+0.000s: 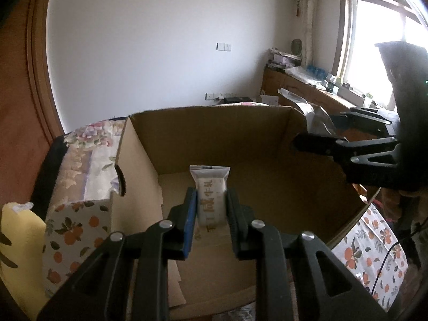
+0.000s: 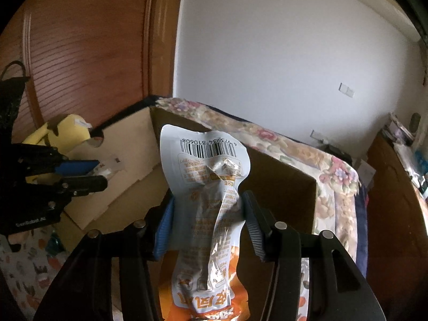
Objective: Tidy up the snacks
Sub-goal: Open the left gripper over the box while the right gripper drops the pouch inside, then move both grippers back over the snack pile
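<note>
Left gripper: the left gripper (image 1: 210, 208) was clenched on a small white snack bar (image 1: 210, 195), the pads pressing its two long sides

Bar's axis: the bar ran forward along the fingers, its sealed end sticking out past the tips and over the open cardboard box (image 1: 149, 165)

Right gripper: the right gripper (image 2: 208, 222) was grasping a white and orange snack pouch (image 2: 211, 187) across its crumpled middle; the right pad touched the pouch edge, the blue left pad sat against the other side

Pouch's axis: the pouch also lay forward along the fingers, barcode end out front above the box, orange end trailing back toward the camera

Nearer hand: judged from both views, the two grippers hovered over the box at a similar reach, the left one above the box floor, the right one at the box's right wall

Coming move: probably lowering each snack into the box and letting go; both point downward into it

Surface: the box sat on an orange-print cloth (image 1: 75, 230), a yellow soft toy (image 2: 67, 131) just beside the box

Room: beyond the box lay a floral cover (image 2: 294, 149), then a white wall (image 1: 160, 53), a wooden door (image 2: 80, 40) and a bright window (image 1: 374, 40)
</note>
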